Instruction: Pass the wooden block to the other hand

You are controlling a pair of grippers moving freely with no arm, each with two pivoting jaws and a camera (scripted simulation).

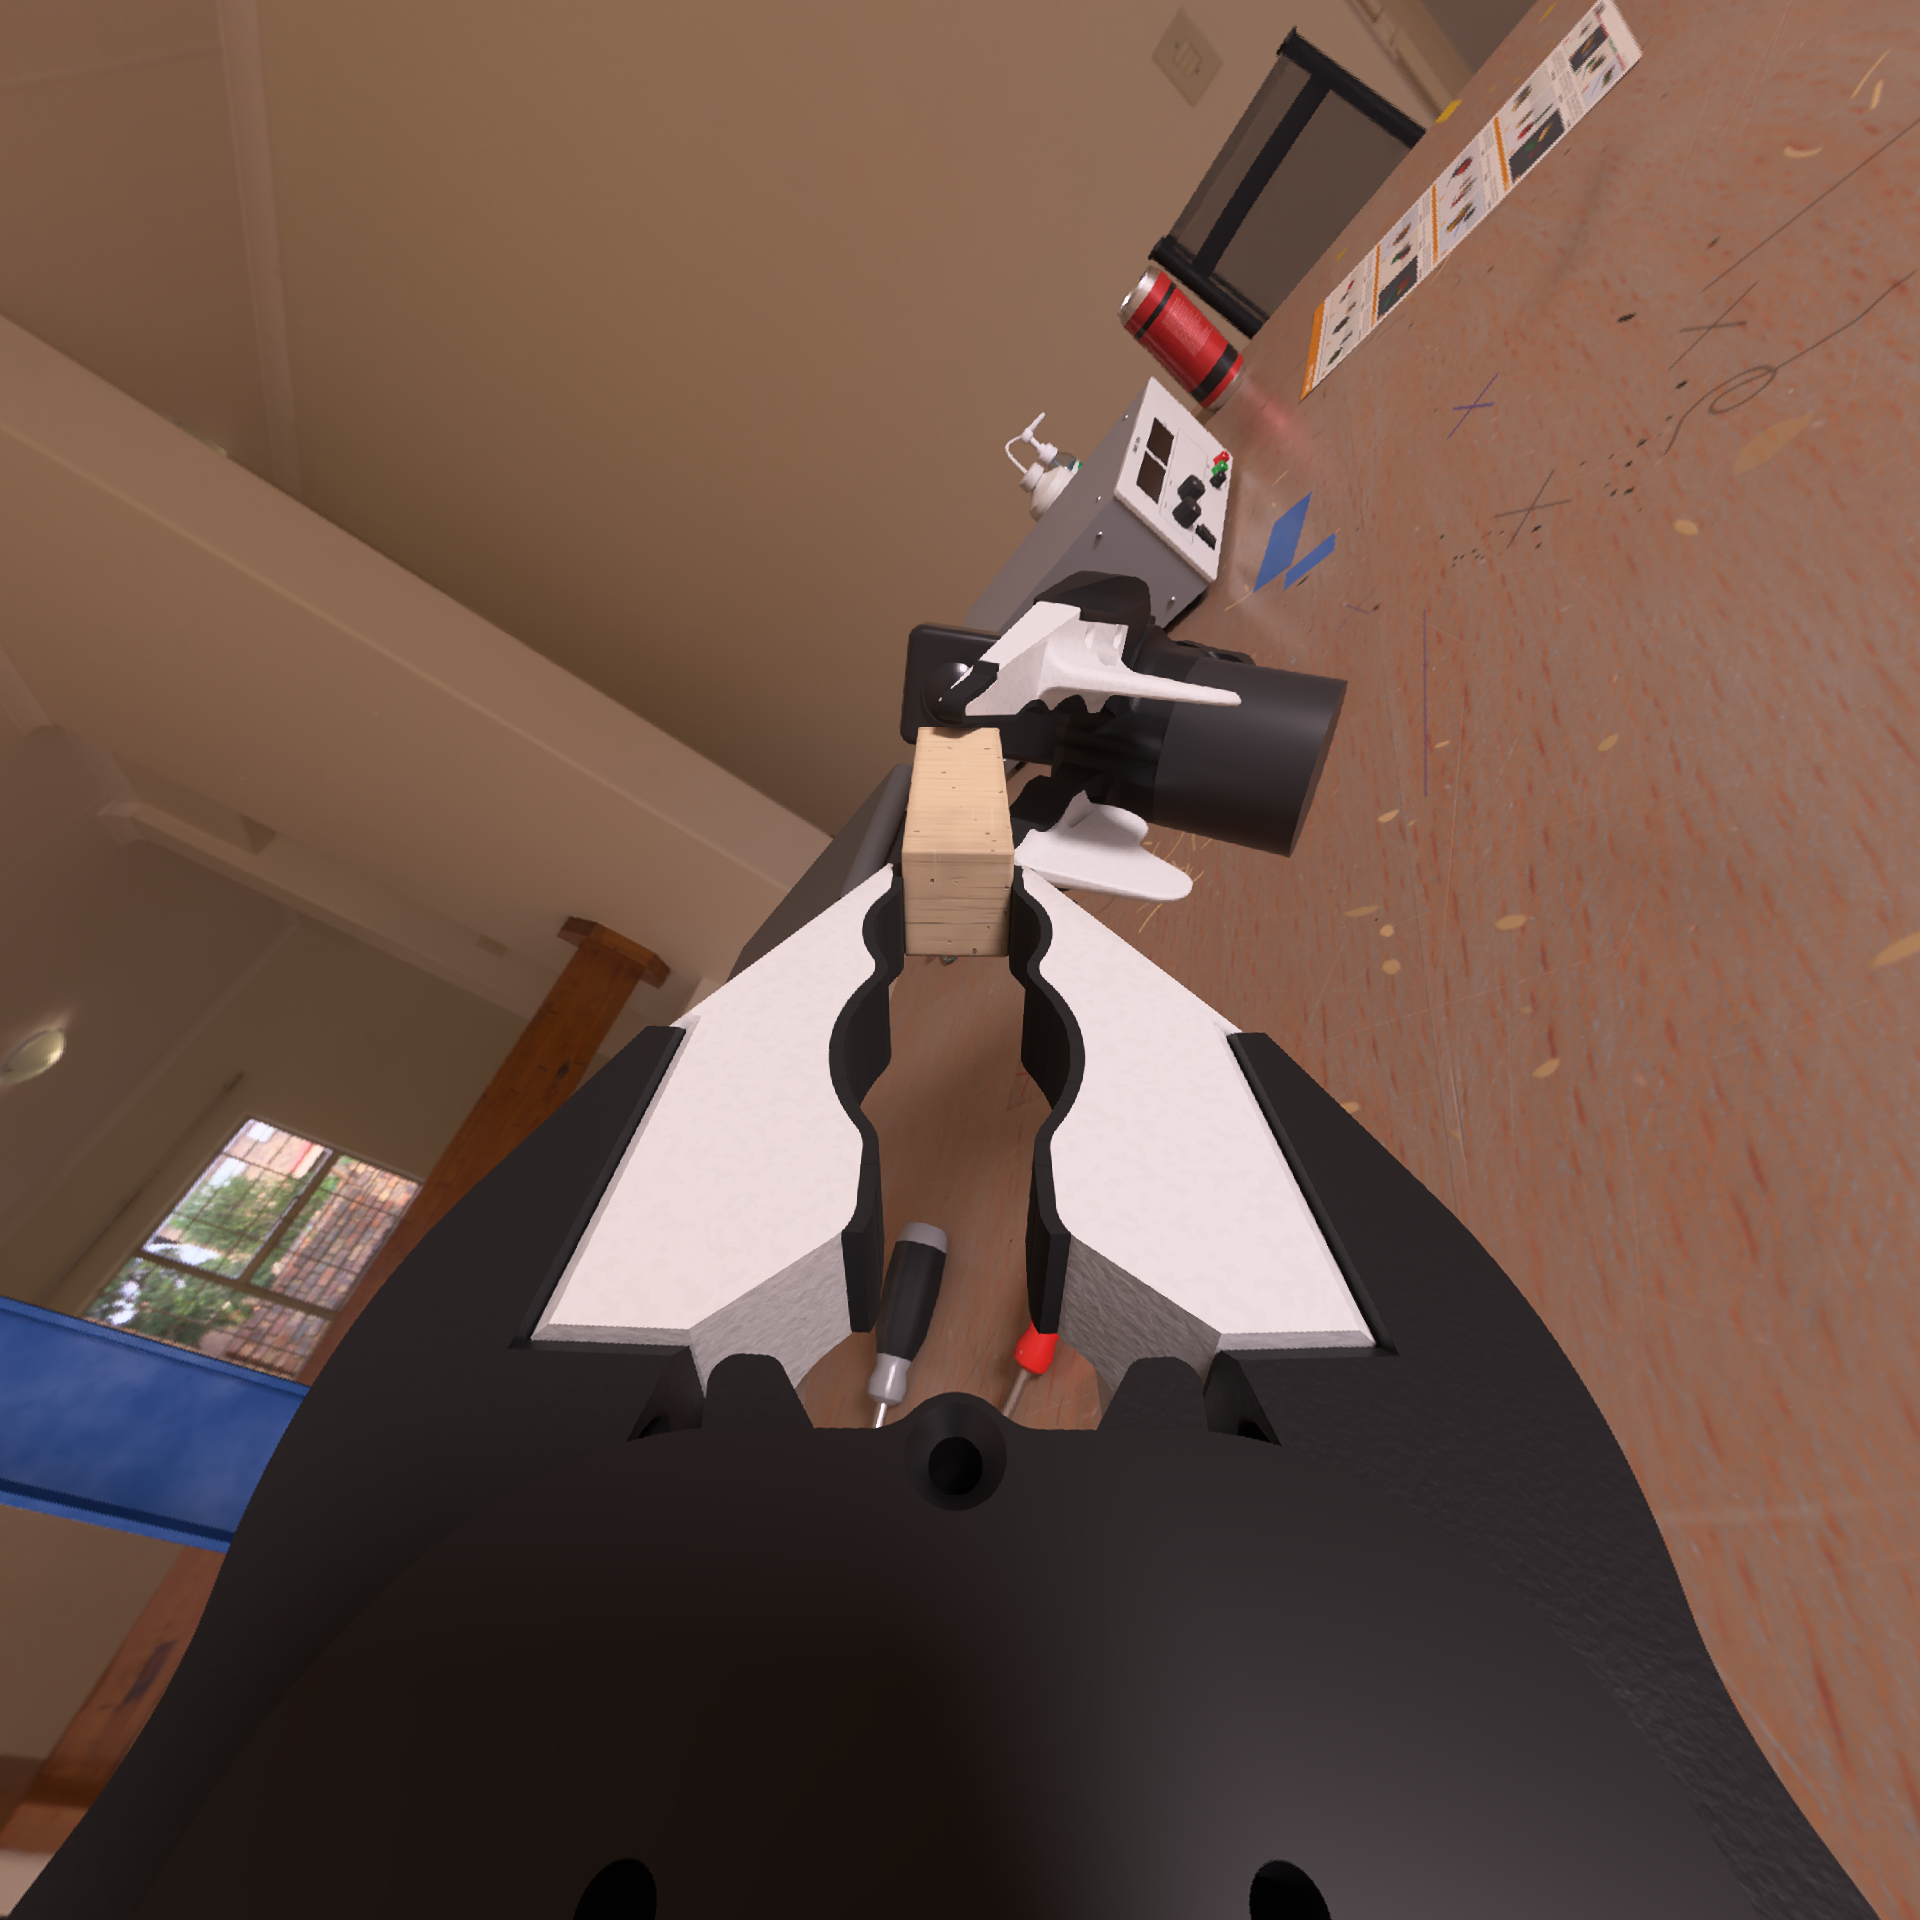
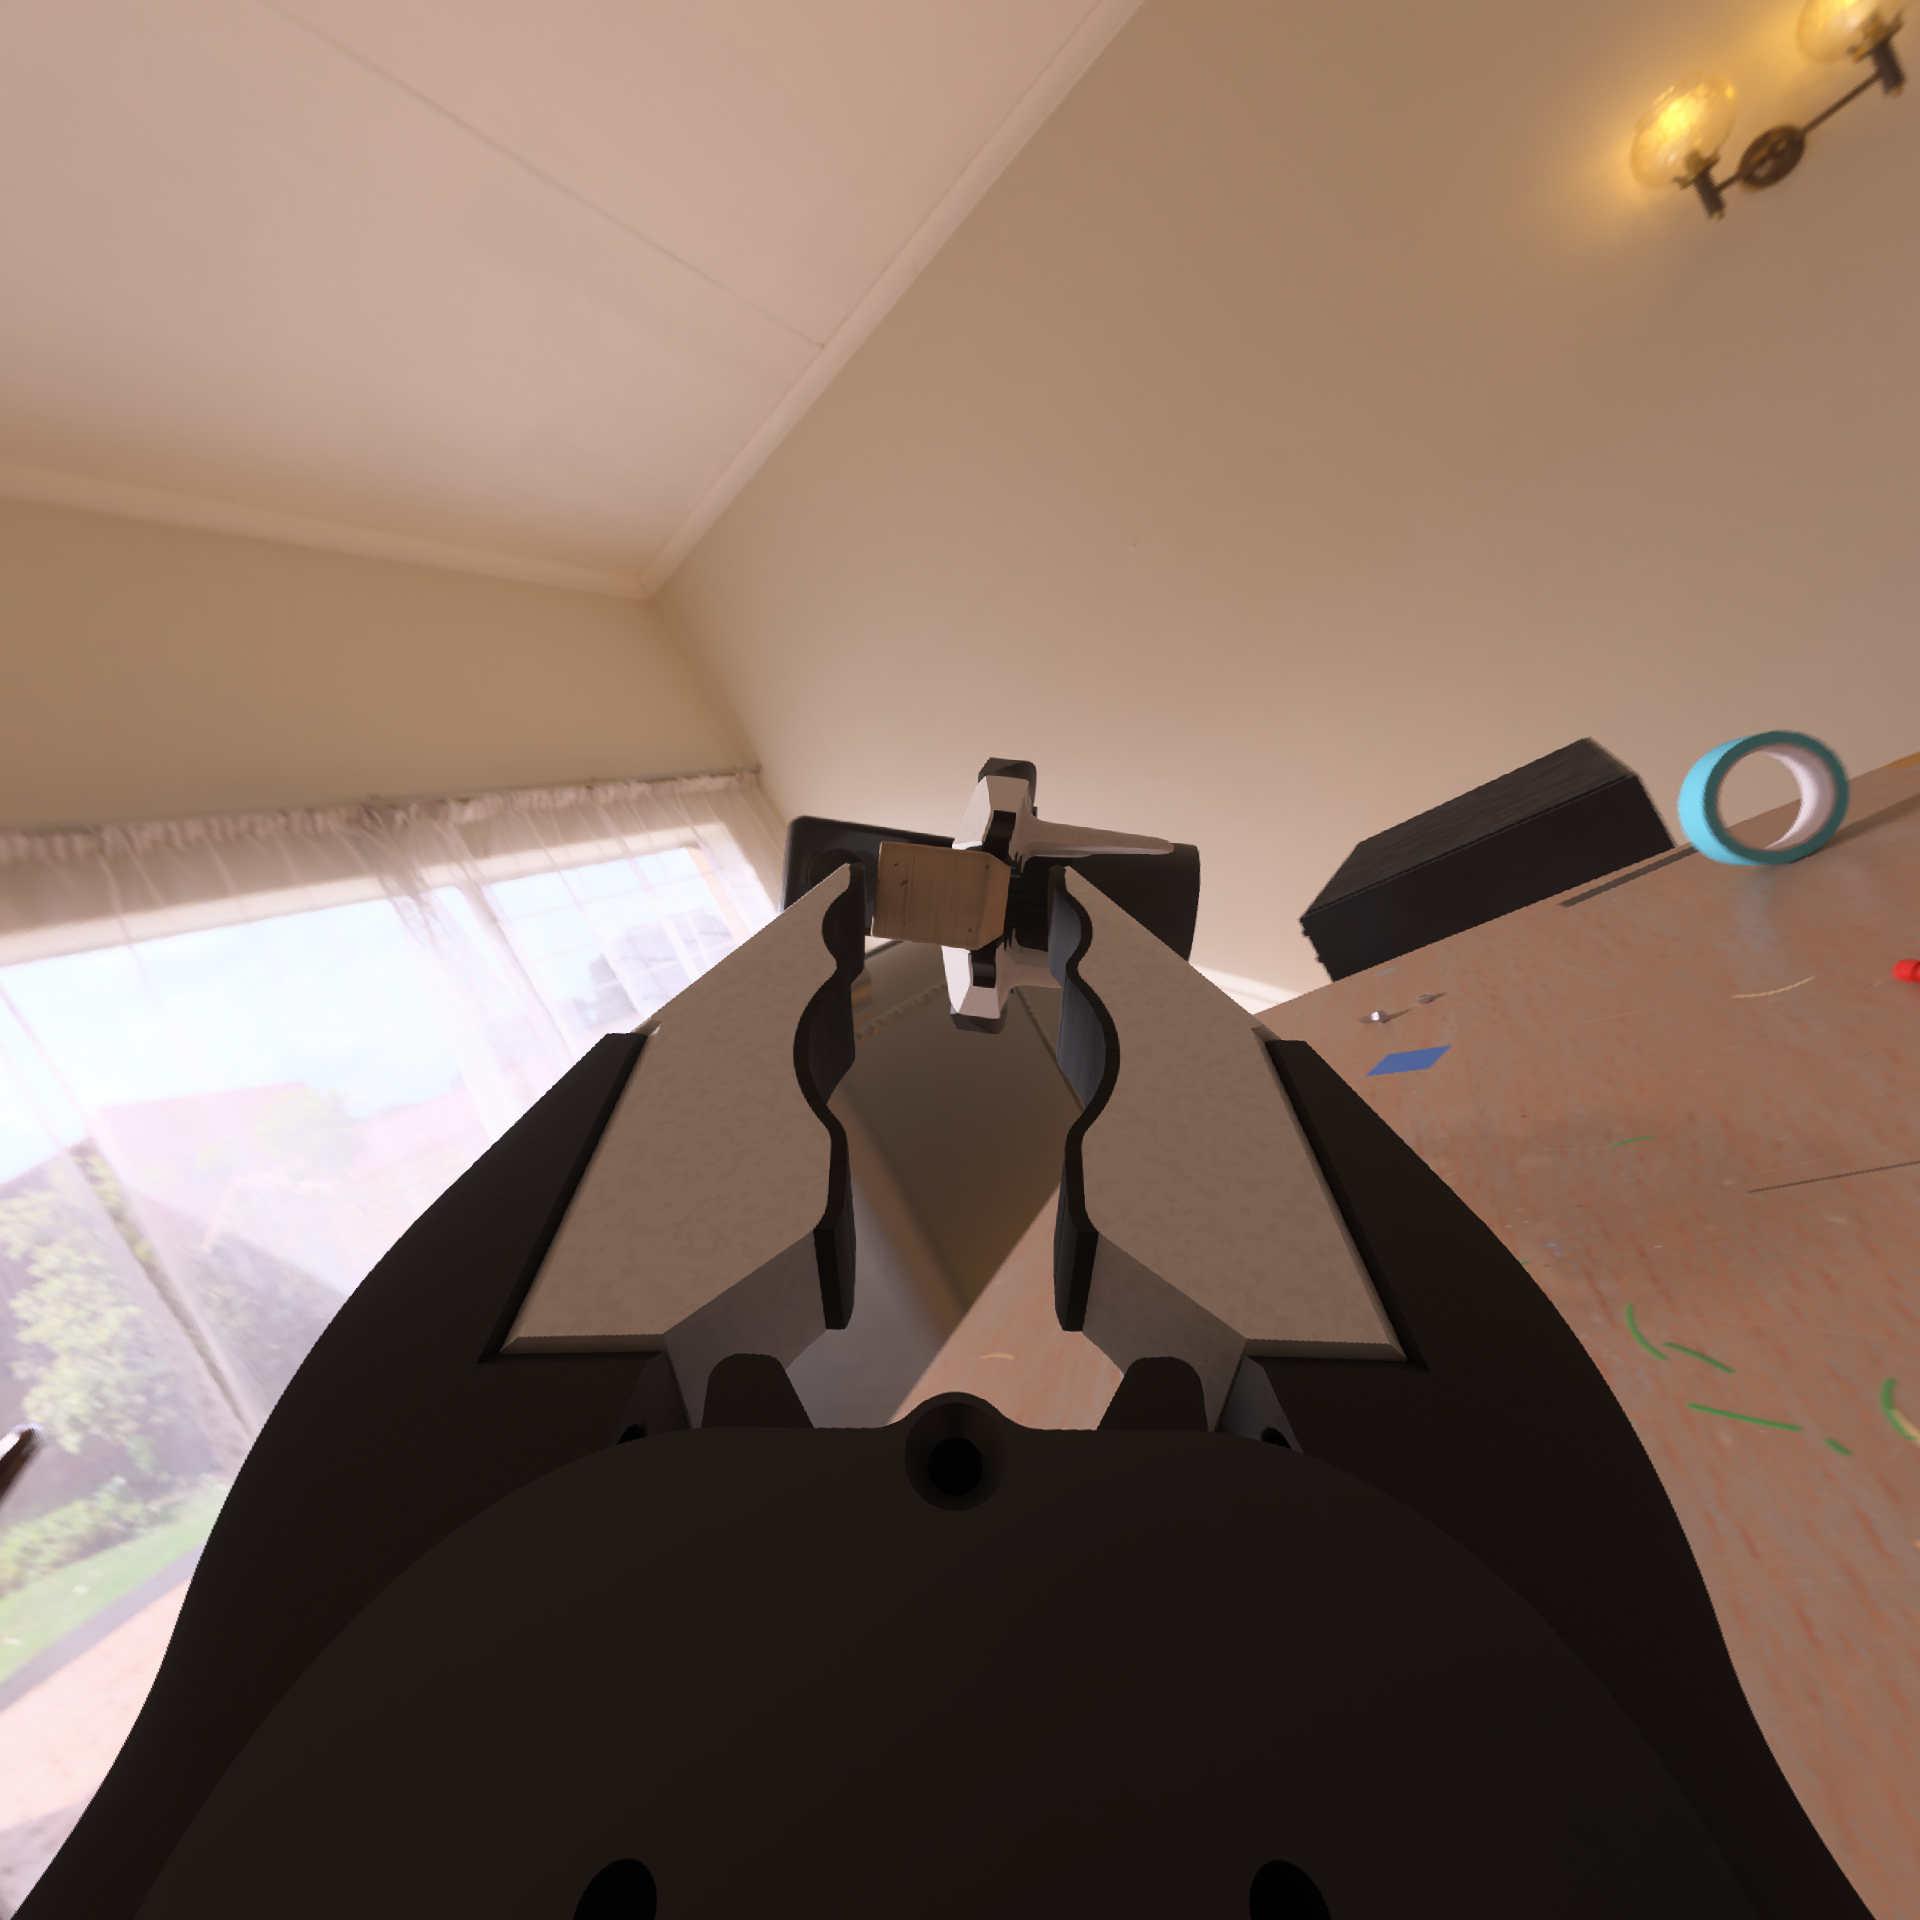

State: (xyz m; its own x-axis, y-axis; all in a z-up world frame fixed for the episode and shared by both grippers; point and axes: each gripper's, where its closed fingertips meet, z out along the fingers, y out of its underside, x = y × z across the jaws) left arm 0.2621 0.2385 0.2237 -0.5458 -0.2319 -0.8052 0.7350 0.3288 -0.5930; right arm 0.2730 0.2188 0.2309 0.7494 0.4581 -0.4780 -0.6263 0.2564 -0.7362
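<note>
The light wooden block [image 1: 956, 831] is in the air above the brown table [image 1: 1558, 935]. My left gripper [image 1: 958, 894] is shut on its near end, a fingertip pressed to each side. My right gripper [image 1: 997, 764] faces it from beyond, one white finger above the block's far end and one below. In the right wrist view the block [image 2: 935, 902] lies between the tips of my right gripper [image 2: 956, 904], which is open. The block sits close to the left pad, with a gap to the right one. The left gripper [image 2: 992, 904] holds it from behind.
A red can [image 1: 1184, 338], a grey box with knobs [image 1: 1174, 488], a dark glass case [image 1: 1278, 166] and a paper strip [image 1: 1455, 197] stand far off on the table. Two screwdrivers [image 1: 909, 1299] lie below. A teal tape roll [image 2: 1761, 795] and a black box [image 2: 1486, 868] are at the right.
</note>
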